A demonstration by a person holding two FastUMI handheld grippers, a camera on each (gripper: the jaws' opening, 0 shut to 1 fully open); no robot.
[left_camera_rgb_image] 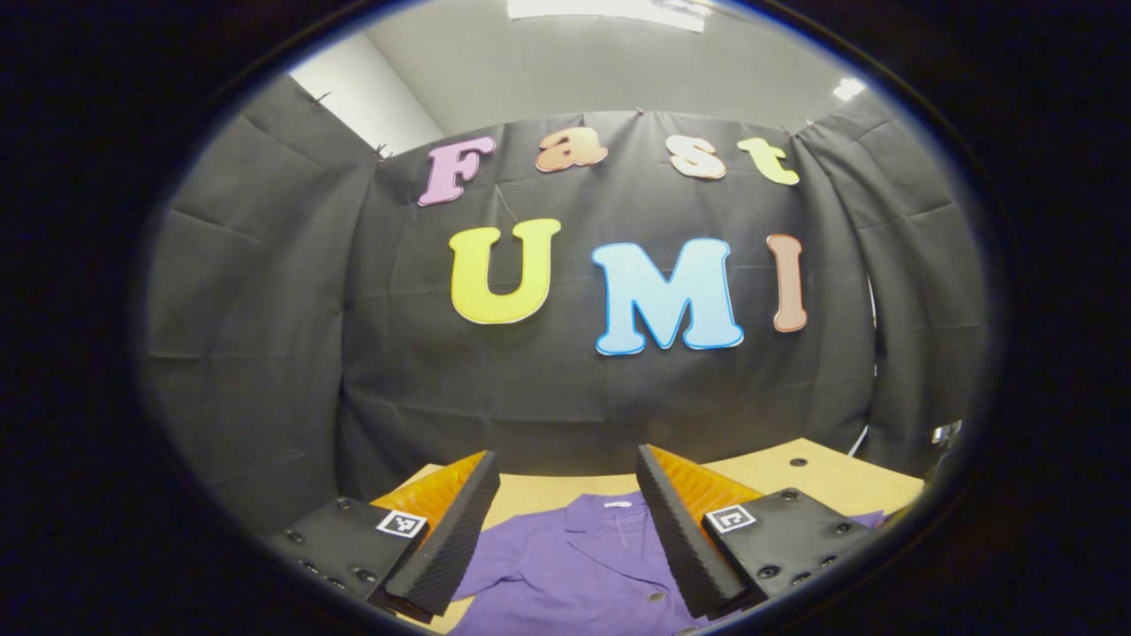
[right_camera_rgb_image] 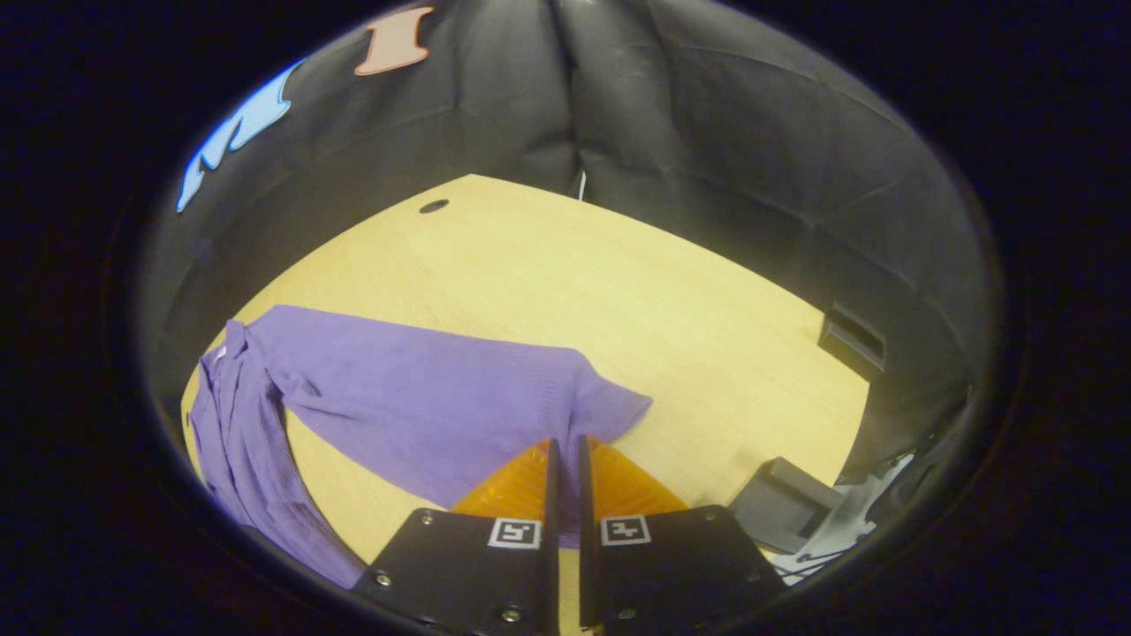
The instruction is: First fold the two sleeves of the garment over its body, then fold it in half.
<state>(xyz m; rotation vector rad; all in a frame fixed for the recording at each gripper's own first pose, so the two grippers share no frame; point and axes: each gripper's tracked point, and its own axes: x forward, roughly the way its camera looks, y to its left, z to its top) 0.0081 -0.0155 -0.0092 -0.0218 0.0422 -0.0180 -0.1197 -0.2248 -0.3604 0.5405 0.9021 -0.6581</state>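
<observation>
Garment (left_camera_rgb_image: 574,565): a purple ribbed shirt with collar and button placket, seen in the left gripper view lying flat on a light wooden table (left_camera_rgb_image: 822,481), collar toward the black cloth wall. Left gripper (left_camera_rgb_image: 565,530) is held above the garment with its two fingers spread wide apart; nothing is held between them, and the collar and placket are framed in the gap. Orange finger backs and black ribbed pads (left_camera_rgb_image: 676,539) are noted, with a square marker on each black finger block. A round hole in the table top (left_camera_rgb_image: 798,462) is seen near the far edge. A ceiling light and pale wall are recorded above the cloth. In the right gripper view the garment (right_camera_rgb_image: 424,406) is shown from its side: one long sleeve (right_camera_rgb_image: 495,406) is stretched out across the table (right_camera_rgb_image: 618,291), cuff end nearest the camera, while the ribbed body hangs along the left of the picture. Right gripper (right_camera_rgb_image: 565,450) is seen with its fingers brought almost together, a narrow slit left between them, tips at the sleeve's near edge; whether cloth is pinched between them cannot be told. A round hole (right_camera_rgb_image: 434,206) is seen at the table's far corner. A dark box-like item (right_camera_rgb_image: 782,503) is noted off the table's right edge, and a dark slot-shaped fitting (right_camera_rgb_image: 853,340) on the cloth wall beyond; contents of neither can be made out.
</observation>
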